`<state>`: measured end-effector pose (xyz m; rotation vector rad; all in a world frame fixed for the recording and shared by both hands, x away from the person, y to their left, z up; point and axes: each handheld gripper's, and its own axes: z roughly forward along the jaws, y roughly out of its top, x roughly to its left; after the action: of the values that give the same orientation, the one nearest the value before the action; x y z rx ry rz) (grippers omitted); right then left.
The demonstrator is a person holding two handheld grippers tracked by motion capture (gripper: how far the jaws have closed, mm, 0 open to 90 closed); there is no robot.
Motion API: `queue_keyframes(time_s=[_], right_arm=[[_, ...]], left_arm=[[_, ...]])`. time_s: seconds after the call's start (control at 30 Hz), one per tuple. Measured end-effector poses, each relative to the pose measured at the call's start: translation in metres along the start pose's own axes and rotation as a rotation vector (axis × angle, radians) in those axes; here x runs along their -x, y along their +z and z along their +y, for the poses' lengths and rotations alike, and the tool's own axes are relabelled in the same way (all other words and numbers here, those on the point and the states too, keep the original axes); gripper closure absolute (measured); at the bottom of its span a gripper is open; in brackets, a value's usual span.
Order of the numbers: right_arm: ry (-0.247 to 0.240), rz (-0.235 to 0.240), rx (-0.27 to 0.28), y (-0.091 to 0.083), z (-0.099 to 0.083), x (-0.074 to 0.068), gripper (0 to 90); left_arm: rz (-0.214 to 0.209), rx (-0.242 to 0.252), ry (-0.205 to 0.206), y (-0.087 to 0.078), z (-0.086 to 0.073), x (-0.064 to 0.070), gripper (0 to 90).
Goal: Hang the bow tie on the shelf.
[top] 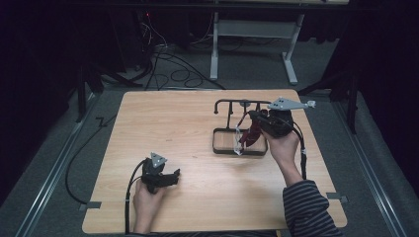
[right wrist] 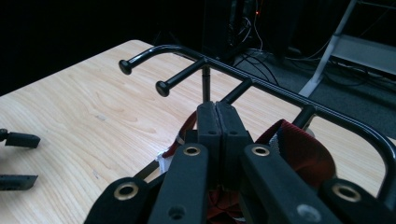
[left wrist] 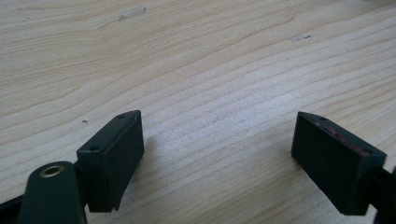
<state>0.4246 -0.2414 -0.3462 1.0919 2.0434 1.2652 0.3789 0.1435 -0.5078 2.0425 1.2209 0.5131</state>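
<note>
We hold a red strap at the black rack.
Our right gripper pinches the strap; our left gripper gapes, empty, over the table.

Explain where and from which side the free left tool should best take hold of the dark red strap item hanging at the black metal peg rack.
Probably the lower hanging part of the dark red strap item, approached from the left, open-table side. The right tool already pinches its upper part beside the black metal peg rack, and the rack's pegs crowd the top. The left tool, jaws wide open, has room there.
</note>
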Motion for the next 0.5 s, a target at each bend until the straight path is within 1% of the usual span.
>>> queue_keyframes(time_s=[0.17,0.3,0.43,0.5], right_arm=[[0.008,-0.003,0.003,0.003,0.002,0.001,90.0],[0.005,-0.007,0.011,0.004,0.008,0.000,90.0],[0.007,-0.013,0.006,0.008,0.012,0.001,90.0],[0.007,-0.019,-0.005,0.011,0.011,0.002,90.0]], left_arm=[[0.000,0.000,0.000,0.000,0.000,0.000,17.4],[0.000,0.000,0.000,0.000,0.000,0.000,17.4],[0.000,0.000,-0.001,0.000,0.000,0.000,17.4],[0.000,0.000,-0.001,0.000,0.000,0.000,17.4]])
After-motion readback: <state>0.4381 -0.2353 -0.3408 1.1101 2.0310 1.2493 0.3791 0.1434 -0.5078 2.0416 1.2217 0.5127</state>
